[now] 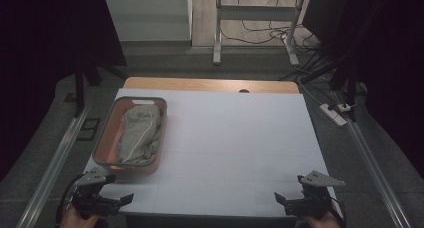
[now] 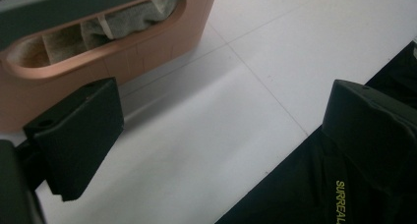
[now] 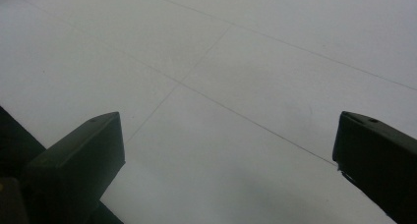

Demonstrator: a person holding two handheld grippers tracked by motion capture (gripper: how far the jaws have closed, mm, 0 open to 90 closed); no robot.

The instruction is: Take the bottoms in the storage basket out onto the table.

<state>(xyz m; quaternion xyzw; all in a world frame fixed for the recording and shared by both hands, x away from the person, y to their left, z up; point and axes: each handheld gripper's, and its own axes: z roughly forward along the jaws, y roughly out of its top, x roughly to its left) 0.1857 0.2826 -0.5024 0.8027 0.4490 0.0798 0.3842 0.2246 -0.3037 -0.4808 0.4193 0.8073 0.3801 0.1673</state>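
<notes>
Basket (image 1: pixel 103 138), orange plastic w/ a grey rim, sits on the left part of the white table top (image 1: pixel 235 138), long side running away from me. Inside it a grey cloth (image 1: pixel 140 133) lies bunched up, filling most of the basket, top end near the far handle slot. In my left gripper view the basket's (image 2: pixel 147 47) near end wall is close ahead & up-left, cloth (image 2: pixel 123 20) showing through its handle cutout.

My left gripper (image 1: pixel 120 200) is at the near-left corner of the table, just short of the basket, not touching it; jaws spread wide, nothing btwn them. My left hand (image 1: pixel 75 219) grips it from the bottom edge.

My right gripper (image 1: pixel 280 198) is at the near-right corner, well apart from the basket. Jaws also spread wide & empty; its own view has bare white table (image 3: pixel 221 86) btwn them, w/ faint seam lines crossing.

A dark sleeve w/ yellow lettering (image 2: pixel 339 199) shows low right in the left gripper view.
</notes>
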